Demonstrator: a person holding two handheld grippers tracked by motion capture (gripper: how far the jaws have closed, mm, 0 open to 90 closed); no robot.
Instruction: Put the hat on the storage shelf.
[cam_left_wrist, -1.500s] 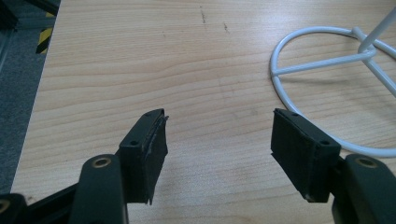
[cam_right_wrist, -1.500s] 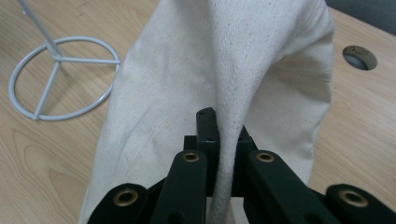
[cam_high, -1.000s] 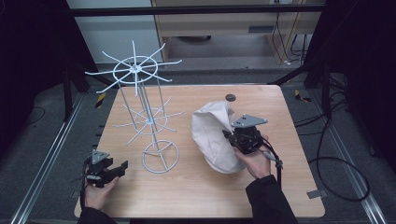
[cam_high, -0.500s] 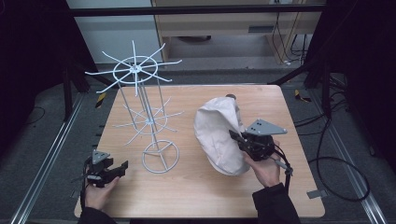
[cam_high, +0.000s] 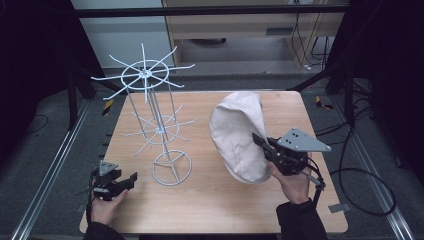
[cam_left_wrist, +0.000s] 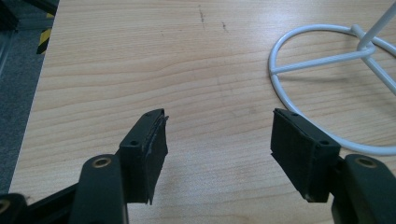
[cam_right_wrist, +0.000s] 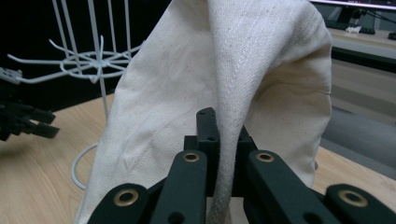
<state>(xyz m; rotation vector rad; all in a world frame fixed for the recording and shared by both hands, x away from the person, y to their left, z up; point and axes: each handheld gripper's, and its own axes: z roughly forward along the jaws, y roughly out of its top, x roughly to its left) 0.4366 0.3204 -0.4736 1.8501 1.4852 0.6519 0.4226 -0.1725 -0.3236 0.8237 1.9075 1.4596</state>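
On wooden table (cam_high: 210, 200), wire rack (cam_high: 155, 125)

You have one cloth bag (cam_high: 239, 135), one white wire rack (cam_high: 155, 125) with two tiers of arms, and one wooden table (cam_high: 210, 200). You hold two grippers, one in each hand: the left gripper (cam_high: 131, 179) and the right gripper (cam_high: 261, 142).

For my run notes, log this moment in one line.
right hand-held gripper: shut on bag | left hand-held gripper: open, on table | rack: bare
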